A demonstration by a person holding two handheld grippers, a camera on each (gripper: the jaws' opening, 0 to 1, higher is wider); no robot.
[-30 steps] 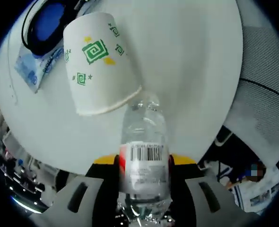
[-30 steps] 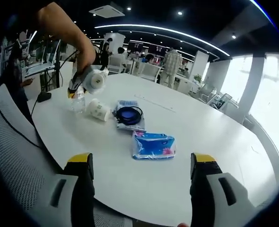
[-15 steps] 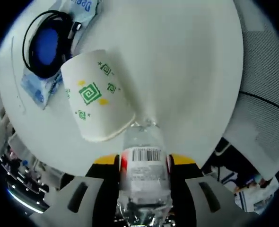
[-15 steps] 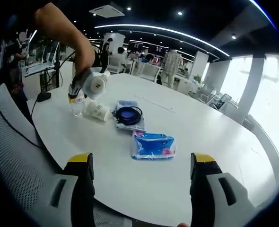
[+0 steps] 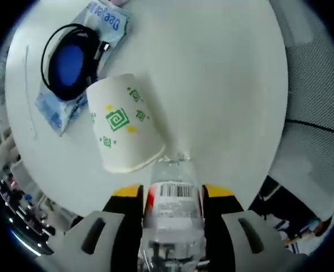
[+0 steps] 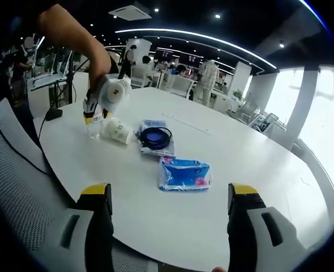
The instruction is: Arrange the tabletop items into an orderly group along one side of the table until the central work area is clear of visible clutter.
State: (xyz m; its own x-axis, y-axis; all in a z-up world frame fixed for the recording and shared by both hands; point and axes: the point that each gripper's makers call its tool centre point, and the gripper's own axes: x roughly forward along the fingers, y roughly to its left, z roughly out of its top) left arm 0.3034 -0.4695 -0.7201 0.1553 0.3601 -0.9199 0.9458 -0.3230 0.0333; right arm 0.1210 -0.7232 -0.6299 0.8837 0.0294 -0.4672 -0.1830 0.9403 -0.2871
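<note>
A clear water bottle [image 5: 172, 212] is clamped between the jaws of the left gripper [image 5: 172, 226], base just at the white table [image 5: 223, 85] near its edge, touching a paper cup [image 5: 124, 129] lying on its side. Beyond the cup a blue pouch with a black cable [image 5: 71, 62] rests on a wipes pack [image 5: 107, 17]. The bottle should probably be set down upright and released only once it is steady, without nudging the cup. The right gripper [image 6: 170, 226] is held spread and empty above the near edge, a blue tissue pack [image 6: 184, 173] ahead of it.

bottle [image 5: 174, 218]: base cut off by bottom edge, sides hidden by jaws
packet [image 5: 65, 107]: mostly hidden under coiled cable [image 5: 71, 56]
packet print: unreadable
</note>
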